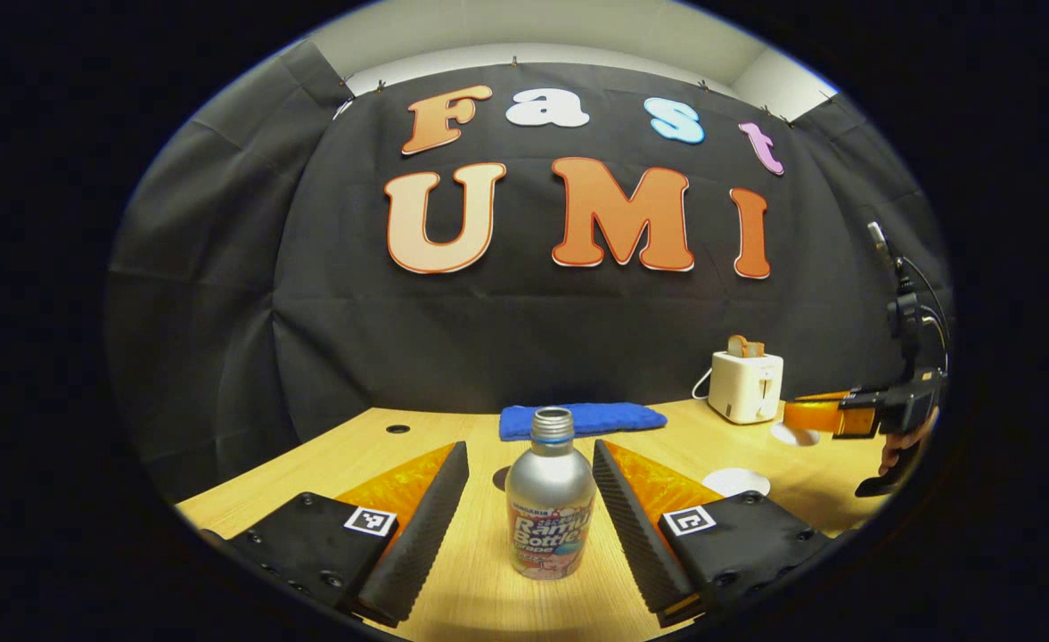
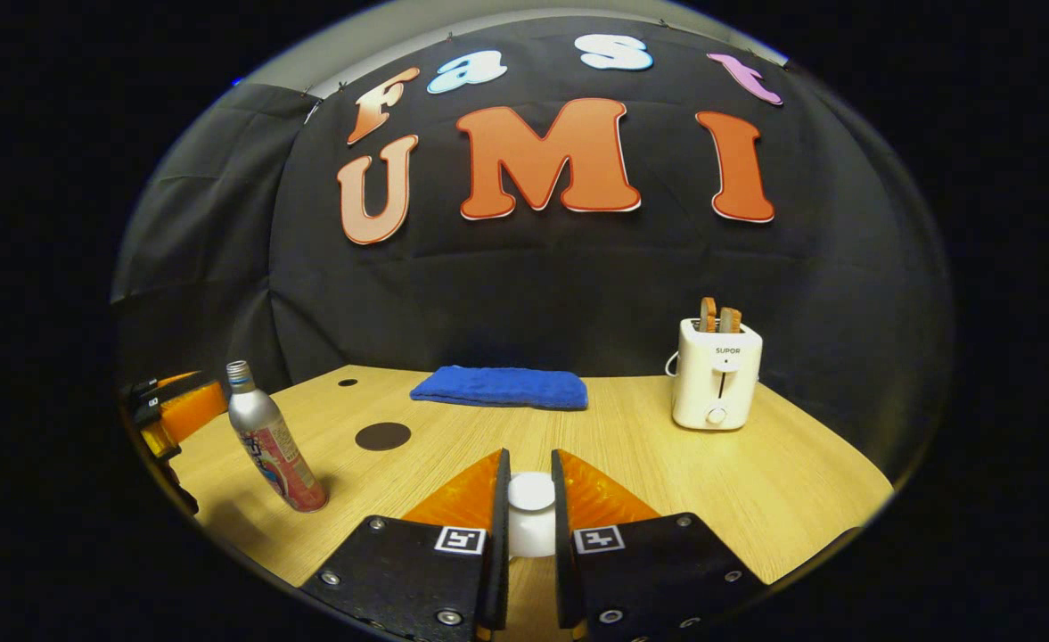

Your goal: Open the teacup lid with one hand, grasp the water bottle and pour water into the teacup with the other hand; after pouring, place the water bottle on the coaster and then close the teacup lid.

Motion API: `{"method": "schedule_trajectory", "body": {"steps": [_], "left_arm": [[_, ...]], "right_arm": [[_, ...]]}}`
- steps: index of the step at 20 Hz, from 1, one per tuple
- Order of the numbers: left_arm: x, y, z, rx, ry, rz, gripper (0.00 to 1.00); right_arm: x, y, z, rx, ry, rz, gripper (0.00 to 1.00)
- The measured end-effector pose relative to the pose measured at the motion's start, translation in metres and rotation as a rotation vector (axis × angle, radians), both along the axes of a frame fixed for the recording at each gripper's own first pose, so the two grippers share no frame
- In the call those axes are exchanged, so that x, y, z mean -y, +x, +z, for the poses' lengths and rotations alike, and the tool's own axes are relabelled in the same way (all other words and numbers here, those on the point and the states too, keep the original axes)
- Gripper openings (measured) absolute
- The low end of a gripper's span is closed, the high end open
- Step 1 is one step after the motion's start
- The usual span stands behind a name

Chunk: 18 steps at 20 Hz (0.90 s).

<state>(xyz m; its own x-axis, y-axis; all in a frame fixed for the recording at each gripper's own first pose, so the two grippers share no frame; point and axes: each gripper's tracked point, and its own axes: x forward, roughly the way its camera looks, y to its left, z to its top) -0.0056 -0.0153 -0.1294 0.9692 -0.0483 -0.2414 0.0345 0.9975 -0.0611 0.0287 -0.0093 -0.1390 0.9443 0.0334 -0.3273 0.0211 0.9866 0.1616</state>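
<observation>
On the wooden surface [image 1: 453,606], the water bottle [image 1: 549,499] stands upright with its cap off, between the spread fingers of the left hand-held gripper [image 1: 531,499], which do not touch it. Behind the bottle lies a folded blue cloth [image 1: 582,419], and a white toaster [image 1: 745,385] with bread in its slots stands farther right. A white round coaster [image 1: 736,481] lies flat to the right of the bottle.

From the right gripper view, the right hand-held gripper [image 2: 531,513] has its fingers drawn close around a white lid [image 2: 531,492], which sits between them and appears pinched from both sides. Whether the lid is lifted off the teacup cannot be told, as the fingers hide what is below. At the left, the bottle [image 2: 270,441] appears with the other gripper beside it, and a dark round spot [image 2: 382,436] marks the surface nearby.
</observation>
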Motion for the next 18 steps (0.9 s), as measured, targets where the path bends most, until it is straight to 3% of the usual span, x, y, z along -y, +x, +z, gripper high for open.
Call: {"method": "schedule_trajectory", "body": {"steps": [11,18], "left_arm": [[0.017,0.003,-0.079,-0.191,-0.079,-0.031,0.93],[0.016,0.014,-0.093,-0.236,-0.032,-0.037,0.93]], "right_arm": [[0.019,-0.011,0.013,0.041,-0.048,-0.034,0.22],[0.038,-0.021,0.007,0.014,-0.065,-0.07,0.22]]}}
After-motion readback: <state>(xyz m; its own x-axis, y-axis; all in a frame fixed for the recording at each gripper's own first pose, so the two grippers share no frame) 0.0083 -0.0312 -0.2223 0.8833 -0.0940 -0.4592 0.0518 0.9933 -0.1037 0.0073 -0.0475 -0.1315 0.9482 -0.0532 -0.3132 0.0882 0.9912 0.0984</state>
